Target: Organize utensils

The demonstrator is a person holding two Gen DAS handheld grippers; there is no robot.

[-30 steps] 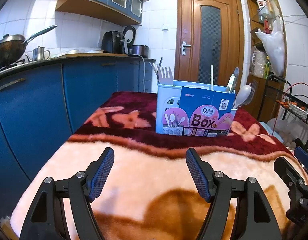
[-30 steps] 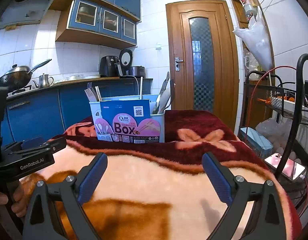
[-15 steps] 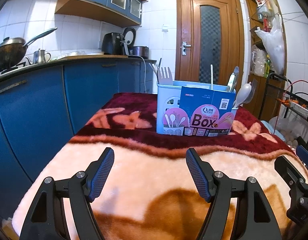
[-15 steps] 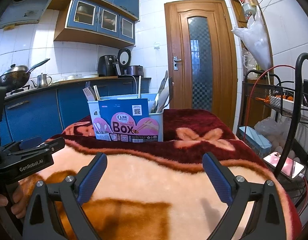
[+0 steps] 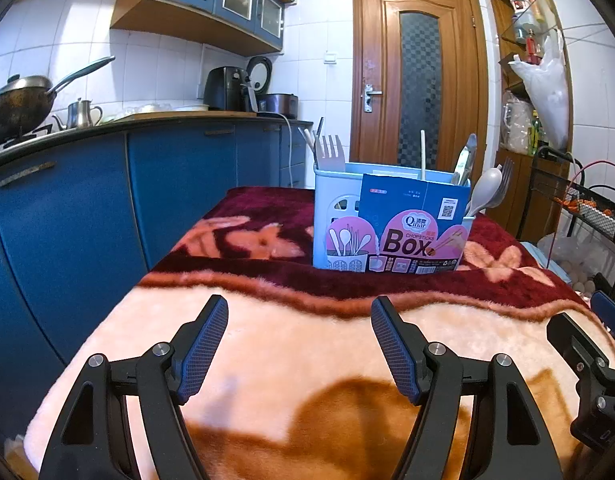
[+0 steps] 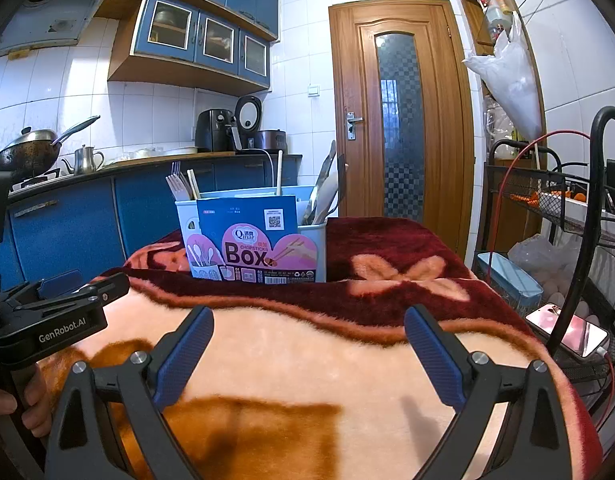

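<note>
Left wrist view: the left tool (image 5: 299,316) hangs released over the peach part of the blanket (image 5: 307,360) that covers the desk, its two blue-padded fingers (image 5: 203,344) wide apart with nothing between them. Straight ahead and well apart from it, on the dark red band of the blanket, stands the pale blue utensil holder (image 5: 335,216) with a printed card (image 5: 411,232) reading "Box" leaning on its front. Out of it stick one white fork (image 5: 332,152) at the left, one thin stick (image 5: 422,154) in the middle, and one white spoon (image 5: 485,188) at the right beside some metal pieces too crowded to count. Only a part of the right tool (image 5: 587,364) shows at the right edge.

Right wrist view: the right tool (image 6: 307,328) is likewise released and empty, with the holder (image 6: 319,248) ahead and slightly left, well apart. Here alone appear a hand (image 6: 31,412) gripping the left tool's (image 6: 63,304) handle at the lower left and a phone (image 6: 567,330) on the wire rack (image 6: 579,364) to the right.
</note>
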